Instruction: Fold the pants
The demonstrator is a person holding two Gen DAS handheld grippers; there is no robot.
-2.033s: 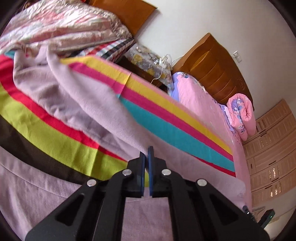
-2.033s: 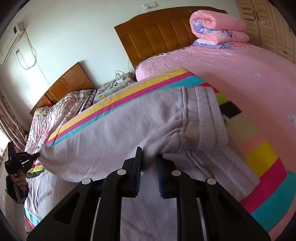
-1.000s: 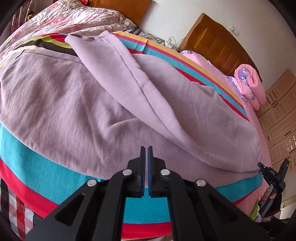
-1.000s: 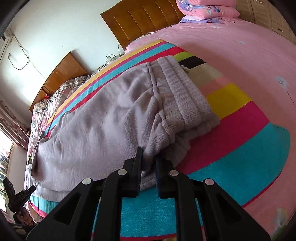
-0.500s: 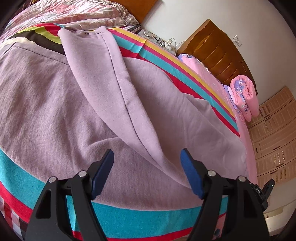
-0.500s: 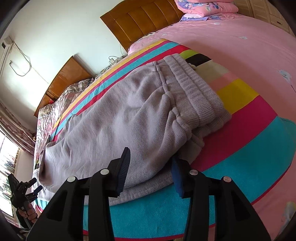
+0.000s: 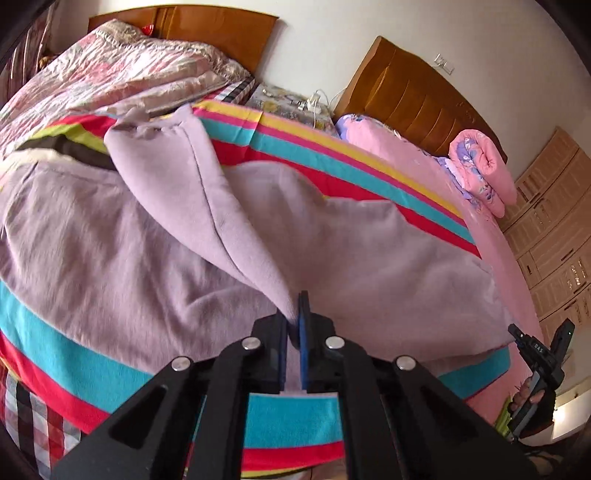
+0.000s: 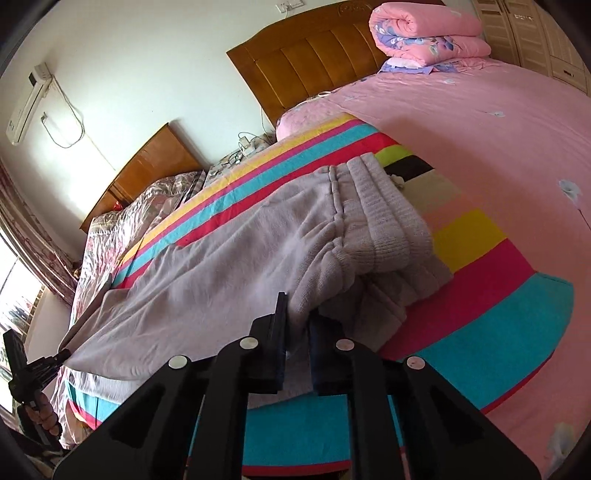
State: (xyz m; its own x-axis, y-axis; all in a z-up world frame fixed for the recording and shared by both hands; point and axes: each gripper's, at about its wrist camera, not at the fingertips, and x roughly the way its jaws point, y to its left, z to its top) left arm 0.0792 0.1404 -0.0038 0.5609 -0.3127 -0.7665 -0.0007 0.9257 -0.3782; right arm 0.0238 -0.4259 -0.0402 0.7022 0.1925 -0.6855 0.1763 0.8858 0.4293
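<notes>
Here the left gripper [image 7: 293,325] is clamped on a fold of the pants [image 7: 110,240], its blue pads pressed together with lilac fleece pinched between them and drawn up into a peak. The right gripper [image 8: 295,325] is likewise closed on the pants near the waist end, cloth bunched between its two dark fingers.

The pants are a single pair in soft pale lilac fleece, lying across a striped blanket [image 7: 351,173] on the bed. In the left wrist view one leg lies folded over the other, a seam running down its length, with the cuff [image 7: 147,125] at the far end. In the right wrist view the wide ribbed waistband [image 8: 384,214] shows several parallel ridges and is doubled over itself at the near corner.

Counted: one pair of pants, two grippers, two wooden headboards [image 8: 314,59] against the white wall, one rolled pink quilt [image 8: 424,29], one wall air conditioner [image 8: 29,103].

Each gripper also appears small in the other's view, held in a hand [image 8: 44,413] at the bed's edge; the person is otherwise cut off. The lower pant leg is mostly covered by the upper one. The blanket's near edge is hidden behind the gripper bodies, and items on the bedside table between the beds are too small to make out.
</notes>
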